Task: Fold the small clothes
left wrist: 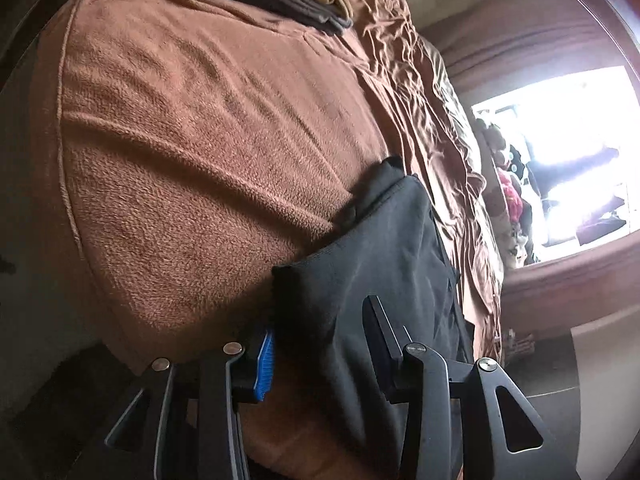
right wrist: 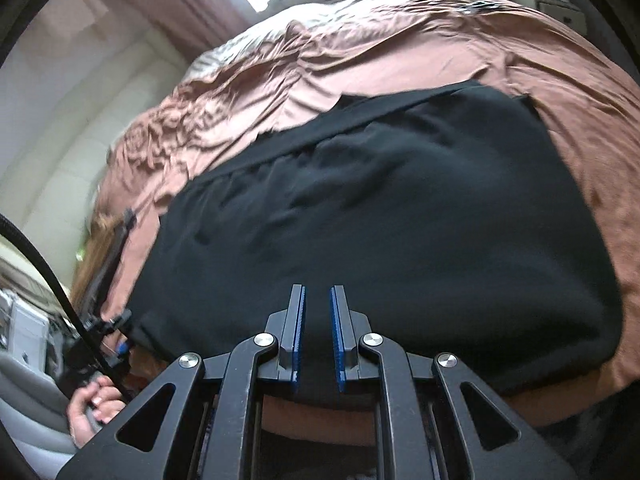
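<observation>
Black garment (right wrist: 380, 216) flat on bed (right wrist: 560, 76) | left claw (left wrist: 320, 344) apart | right claw (right wrist: 318, 320) apart

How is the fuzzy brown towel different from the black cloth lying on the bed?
The fuzzy brown towel looks thick and nubbly; the black cloth looks thin and smooth. The towel is light brown, the cloth black. The left tongs straddle the cloth's edge, not the towel's. Both lie spread on the rumpled brown bedsheet.
</observation>
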